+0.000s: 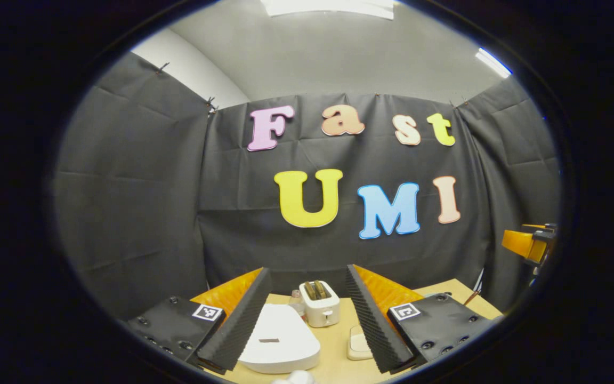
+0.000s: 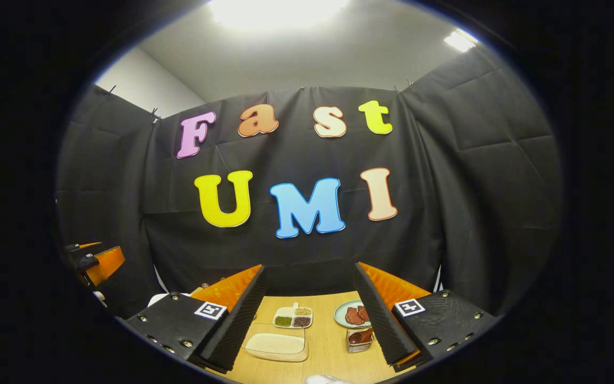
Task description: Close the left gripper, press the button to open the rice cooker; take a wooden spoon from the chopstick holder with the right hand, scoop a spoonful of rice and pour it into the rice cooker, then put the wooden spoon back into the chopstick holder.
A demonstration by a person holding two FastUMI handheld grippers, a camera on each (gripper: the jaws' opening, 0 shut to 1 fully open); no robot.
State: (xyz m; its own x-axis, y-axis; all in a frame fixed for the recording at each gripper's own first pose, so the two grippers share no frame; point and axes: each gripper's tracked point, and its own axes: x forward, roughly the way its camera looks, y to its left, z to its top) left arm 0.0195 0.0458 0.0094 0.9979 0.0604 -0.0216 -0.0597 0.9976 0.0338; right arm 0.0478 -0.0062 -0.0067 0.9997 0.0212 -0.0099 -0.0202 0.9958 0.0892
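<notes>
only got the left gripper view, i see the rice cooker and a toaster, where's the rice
Observer: A tray of rice lies on the table ahead of the right gripper, between its open fingers.
Operator: anything past it
Observer: A divided dish of beans and grains sits just beyond, apart from the tray.
Operator: and to the side
Observer: A plate of meat slices, partly hidden by one finger.
</notes>
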